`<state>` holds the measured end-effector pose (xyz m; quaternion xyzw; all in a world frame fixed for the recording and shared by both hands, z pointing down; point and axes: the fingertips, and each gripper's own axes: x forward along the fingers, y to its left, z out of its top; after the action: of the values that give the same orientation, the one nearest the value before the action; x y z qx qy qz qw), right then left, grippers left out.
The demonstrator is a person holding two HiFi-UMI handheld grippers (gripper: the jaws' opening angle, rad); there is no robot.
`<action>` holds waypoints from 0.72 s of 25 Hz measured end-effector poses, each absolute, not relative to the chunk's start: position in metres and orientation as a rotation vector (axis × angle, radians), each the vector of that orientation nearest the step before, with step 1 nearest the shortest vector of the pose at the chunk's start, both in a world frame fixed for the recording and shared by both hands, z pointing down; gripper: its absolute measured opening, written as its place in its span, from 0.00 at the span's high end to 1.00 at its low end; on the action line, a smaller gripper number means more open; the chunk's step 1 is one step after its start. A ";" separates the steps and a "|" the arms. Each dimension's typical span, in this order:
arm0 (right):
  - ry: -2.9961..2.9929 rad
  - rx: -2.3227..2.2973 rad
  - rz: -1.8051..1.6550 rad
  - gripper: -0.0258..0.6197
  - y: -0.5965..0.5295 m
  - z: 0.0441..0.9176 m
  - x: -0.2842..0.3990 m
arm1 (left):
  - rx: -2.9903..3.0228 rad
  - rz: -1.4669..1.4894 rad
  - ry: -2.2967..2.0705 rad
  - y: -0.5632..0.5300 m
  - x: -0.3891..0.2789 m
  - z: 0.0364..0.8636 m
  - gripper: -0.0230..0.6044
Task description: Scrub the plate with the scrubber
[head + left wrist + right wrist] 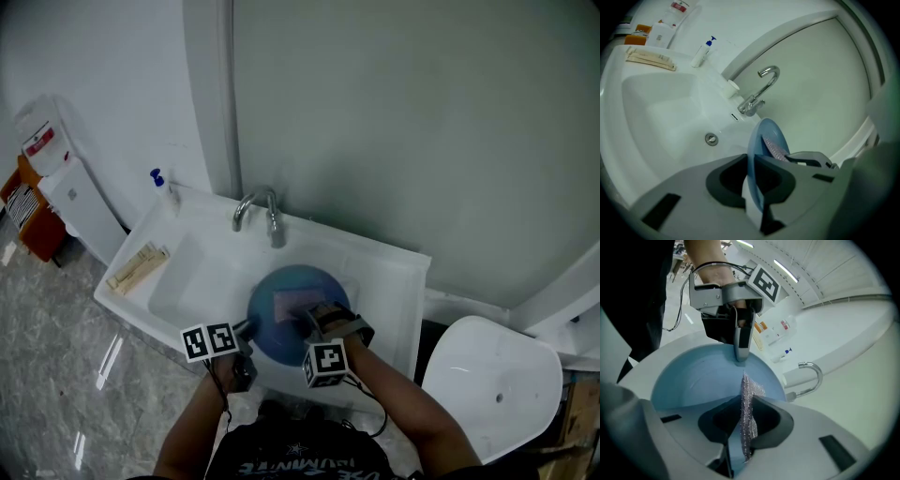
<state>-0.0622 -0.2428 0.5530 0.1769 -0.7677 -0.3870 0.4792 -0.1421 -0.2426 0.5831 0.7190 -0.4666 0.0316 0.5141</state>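
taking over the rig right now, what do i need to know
Grippers: the left gripper is shut on the rim of the plate, holding it over the sink. The right gripper is shut on the scrubber, which lies against the plate's face.
Done: both things are gripped and brought together; how much is already scrubbed cannot be told.
Left: work the scrubber across the plate's face.

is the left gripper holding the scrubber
No, the left gripper is shut on the rim of the blue plate; the mesh scrubber sits in the right gripper.
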 end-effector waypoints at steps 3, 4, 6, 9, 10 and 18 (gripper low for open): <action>-1.924 0.359 -0.863 0.84 -0.221 0.565 -0.060 | 1.696 0.053 -1.141 -0.246 -0.147 0.586 0.92; -1.932 0.343 -0.840 0.84 -0.215 0.567 -0.058 | 1.692 0.052 -1.147 -0.248 -0.148 0.586 0.92; -1.964 0.327 -0.768 0.84 -0.203 0.570 -0.055 | 1.692 0.060 -1.157 -0.251 -0.148 0.587 0.92; -1.997 0.305 -0.695 0.84 -0.189 0.578 -0.056 | 1.683 0.067 -1.170 -0.254 -0.153 0.591 0.92; -2.001 0.293 -0.685 0.84 -0.185 0.582 -0.056 | 1.676 0.063 -1.172 -0.255 -0.153 0.593 0.92; -2.089 0.198 -0.554 0.84 -0.160 0.592 -0.053 | 1.668 0.081 -1.194 -0.262 -0.155 0.598 0.92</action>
<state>-0.0531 -0.1598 0.5919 0.0807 -0.8512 -0.2256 0.4670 -0.1551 -0.2617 0.5984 0.6950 -0.4977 0.0337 0.5178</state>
